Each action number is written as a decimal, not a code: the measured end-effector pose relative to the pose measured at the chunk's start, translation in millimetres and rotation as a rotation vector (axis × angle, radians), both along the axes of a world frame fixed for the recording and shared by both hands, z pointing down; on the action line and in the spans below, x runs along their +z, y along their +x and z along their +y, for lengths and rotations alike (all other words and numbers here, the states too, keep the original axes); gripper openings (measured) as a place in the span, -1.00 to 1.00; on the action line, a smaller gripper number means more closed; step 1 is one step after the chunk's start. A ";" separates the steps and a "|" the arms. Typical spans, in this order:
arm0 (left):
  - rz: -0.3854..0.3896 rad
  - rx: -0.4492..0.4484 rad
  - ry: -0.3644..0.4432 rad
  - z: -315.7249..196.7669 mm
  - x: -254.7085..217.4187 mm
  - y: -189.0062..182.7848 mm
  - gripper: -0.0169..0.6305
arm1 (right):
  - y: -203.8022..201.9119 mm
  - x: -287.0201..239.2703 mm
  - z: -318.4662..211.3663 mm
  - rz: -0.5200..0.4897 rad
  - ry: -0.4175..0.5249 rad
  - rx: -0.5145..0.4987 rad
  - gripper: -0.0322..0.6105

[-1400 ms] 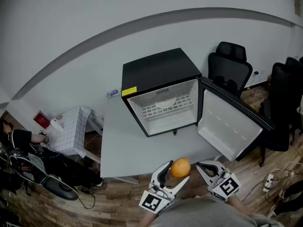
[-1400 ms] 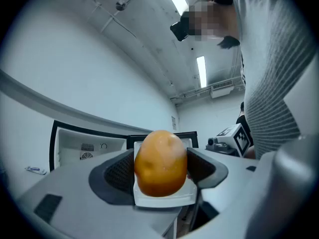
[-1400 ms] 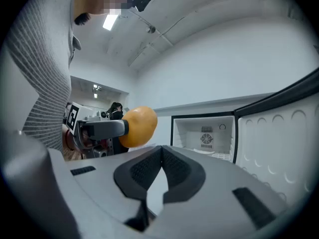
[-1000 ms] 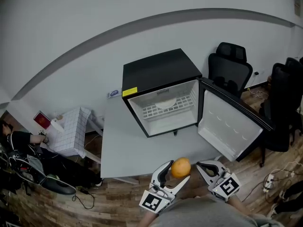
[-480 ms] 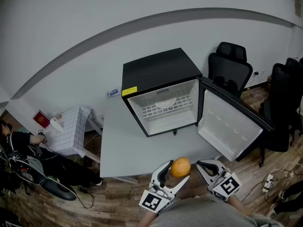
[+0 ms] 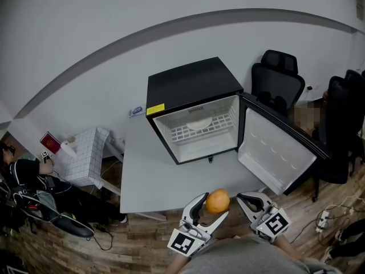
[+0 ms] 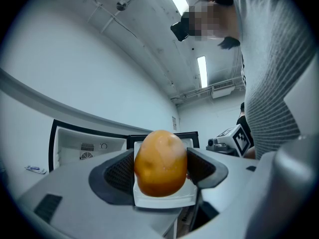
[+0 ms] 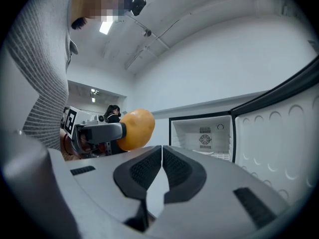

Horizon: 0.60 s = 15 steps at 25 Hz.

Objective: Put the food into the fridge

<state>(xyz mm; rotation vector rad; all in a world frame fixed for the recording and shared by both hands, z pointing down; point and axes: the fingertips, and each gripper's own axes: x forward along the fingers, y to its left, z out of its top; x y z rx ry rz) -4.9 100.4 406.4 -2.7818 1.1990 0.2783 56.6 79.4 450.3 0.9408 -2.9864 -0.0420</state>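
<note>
An orange fruit (image 6: pixel 217 202) is clamped between the jaws of my left gripper (image 6: pixel 213 205), held just past the near edge of the grey table (image 6: pixel 159 181). In the left gripper view the orange fruit (image 7: pixel 160 162) fills the gap of my left gripper (image 7: pixel 160 169). My right gripper (image 6: pixel 246 201) hovers beside it, jaws together and empty; the right gripper view shows my right gripper (image 8: pixel 162 166) with its pads touching and the orange fruit (image 8: pixel 134 128) to its left. The black mini fridge (image 6: pixel 191 90) stands on the table, door (image 6: pixel 279 153) swung open to the right, its white wire shelf (image 6: pixel 202 127) bare.
Black office chairs (image 6: pixel 276 81) stand right of the fridge. A white gridded box (image 6: pixel 85 156) and a seated person (image 6: pixel 23 173) are at the far left. Cables lie on the wooden floor (image 6: pixel 336 221) at right. A small blue-white item (image 6: pixel 136 112) lies behind the fridge.
Both grippers and the fruit have stayed put. Only the person at the far left has shifted slightly.
</note>
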 end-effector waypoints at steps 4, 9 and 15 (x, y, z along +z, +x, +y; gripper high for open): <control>-0.002 -0.001 0.000 -1.1 1.5 3.7 0.10 | 4.1 1.7 -2.1 -0.005 -0.004 0.002 -0.86; -0.013 -0.007 0.001 -2.5 2.8 7.4 0.10 | 7.6 2.8 -4.1 -0.006 -0.003 -0.005 -0.86; -0.020 -0.019 -0.006 -3.6 4.0 13.8 0.10 | 14.3 4.4 -4.1 -0.004 -0.009 -0.019 -0.86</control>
